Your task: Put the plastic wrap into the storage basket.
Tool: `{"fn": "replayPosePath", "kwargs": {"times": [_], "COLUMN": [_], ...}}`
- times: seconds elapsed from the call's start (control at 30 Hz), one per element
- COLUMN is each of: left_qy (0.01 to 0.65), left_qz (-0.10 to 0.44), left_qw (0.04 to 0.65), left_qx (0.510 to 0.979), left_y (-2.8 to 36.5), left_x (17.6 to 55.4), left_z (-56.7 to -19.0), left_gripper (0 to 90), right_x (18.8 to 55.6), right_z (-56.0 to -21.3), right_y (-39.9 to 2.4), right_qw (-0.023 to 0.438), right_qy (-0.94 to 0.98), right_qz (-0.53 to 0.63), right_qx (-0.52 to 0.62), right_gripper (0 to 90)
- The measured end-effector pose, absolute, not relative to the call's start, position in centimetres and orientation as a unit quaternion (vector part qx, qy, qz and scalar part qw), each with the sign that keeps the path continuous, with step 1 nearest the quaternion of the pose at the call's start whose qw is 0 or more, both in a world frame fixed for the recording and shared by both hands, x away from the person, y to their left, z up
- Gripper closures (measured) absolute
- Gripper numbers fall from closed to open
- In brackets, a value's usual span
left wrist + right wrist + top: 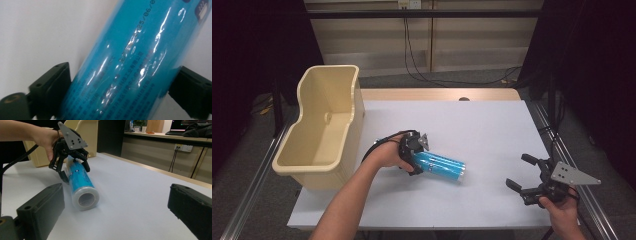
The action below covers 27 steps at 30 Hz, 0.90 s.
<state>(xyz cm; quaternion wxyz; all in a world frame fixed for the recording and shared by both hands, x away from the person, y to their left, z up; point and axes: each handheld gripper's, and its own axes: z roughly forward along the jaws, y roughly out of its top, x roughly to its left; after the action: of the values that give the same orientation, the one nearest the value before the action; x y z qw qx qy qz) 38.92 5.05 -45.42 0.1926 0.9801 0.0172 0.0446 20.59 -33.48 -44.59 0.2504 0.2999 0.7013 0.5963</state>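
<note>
My left gripper (pixel 418 159) is clamped across a blue roll (pixel 443 167) wrapped in glossy clear film, one black jaw pressed on each flank of it, as my left gripper view shows with the roll (pixel 130 65) running up between the jaws. The roll lies on its side on the white table (pixel 482 125), its near end in my left jaws and its far end pointing away toward my right gripper (pixel 527 175). From my right gripper view I look straight at that far end: a hollow pale core ringed by wrapped film, with the left gripper (pixel 72 170) straddling the roll (pixel 81 185) farther back and my left hand (pixel 48 140) behind it. There is small print along the blue wrap, but it is too blurred for me to read. My right gripper sits well apart from the roll, off to the side of its open end, jaws spread wide with nothing between them but table. Beyond my left gripper, on the side away from the right one, a cream plastic bin (pixel 324 130) stands at the table's edge, apart from the roll.
</note>
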Motion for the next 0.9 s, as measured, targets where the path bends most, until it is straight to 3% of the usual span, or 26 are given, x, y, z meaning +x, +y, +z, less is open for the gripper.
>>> {"fn": "replayPosePath", "kwargs": {"times": [0.27, 0.37, 0.47, 0.57, 0.9], "left_qy": [0.002, 0.0, 0.028, 0.095, 0.173], "left_qz": [0.066, 0.047, 0.026, 0.003, 0.002], "left_qw": [0.18, 0.152, 0.145, 0.138, 0.123], "left_qx": [0.982, 0.987, 0.989, 0.986, 0.977], "left_y": [4.9, 4.5, 4.3, 4.4, 5.2], "left_x": [38.3, 38.0, 37.8, 37.9, 37.9], "left_z": [-45.3, -44.7, -44.1, -43.3, -40.8], "left_gripper": [14.5, 17.9, 24.0, 30.7, 31.6], "right_x": [20.6, 20.6, 20.6, 20.6, 20.7], "right_z": [-44.6, -44.6, -44.6, -44.6, -44.6], "right_y": [-33.5, -33.5, -33.5, -33.5, -33.5], "right_qw": [0.25, 0.25, 0.249, 0.249, 0.246], "right_qy": [0.702, 0.701, 0.701, 0.701, 0.7], "right_qz": [0.596, 0.597, 0.597, 0.597, 0.599], "right_qx": [0.299, 0.3, 0.302, 0.3, 0.301], "right_gripper": [0.6, 0.6, 0.5, 0.6, 0.6]}}
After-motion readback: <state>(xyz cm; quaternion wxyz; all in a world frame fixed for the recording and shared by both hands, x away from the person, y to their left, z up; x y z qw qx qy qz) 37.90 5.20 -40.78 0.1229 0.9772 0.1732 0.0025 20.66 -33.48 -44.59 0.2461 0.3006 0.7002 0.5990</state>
